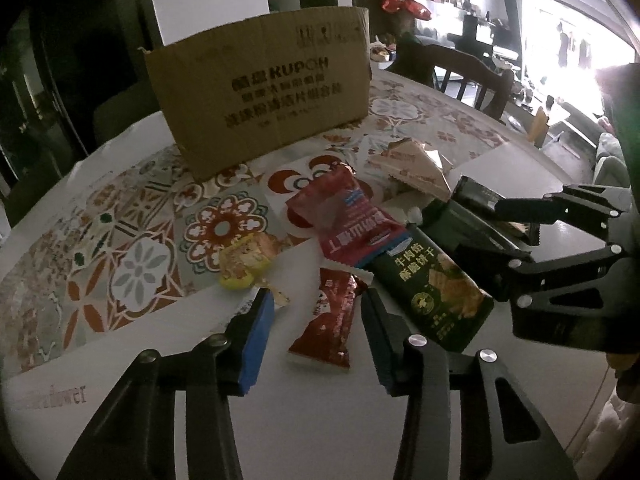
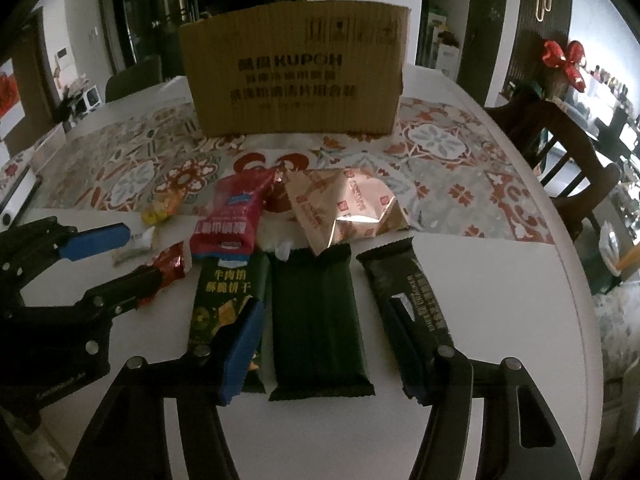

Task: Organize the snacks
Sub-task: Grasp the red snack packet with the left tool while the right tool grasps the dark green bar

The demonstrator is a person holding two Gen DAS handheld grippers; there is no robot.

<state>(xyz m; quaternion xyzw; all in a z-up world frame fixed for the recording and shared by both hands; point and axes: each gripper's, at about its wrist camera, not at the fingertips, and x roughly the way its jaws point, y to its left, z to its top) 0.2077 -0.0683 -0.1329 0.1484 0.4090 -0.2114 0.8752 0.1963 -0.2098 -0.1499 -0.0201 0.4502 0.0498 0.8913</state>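
Left tongs (image 1: 318, 320) part-open, straddling a small red packet (image 1: 328, 320) – pads not touching. Right tongs (image 2: 332, 344) part-open around the plain green packet (image 2: 316, 320) on the bench (image 2: 500, 300)

Small red foil snack bar (image 1: 326, 322) lies flat between the left claw's (image 1: 318, 308) fingers; plain dark-green wrapped pack (image 2: 318, 320) lies flat between the right claw's (image 2: 336, 344).

My feeds are dim and soft; the window (image 1: 576, 52) blows out white at right, fisheye edges bend into black, and distant shelves seem blurred.
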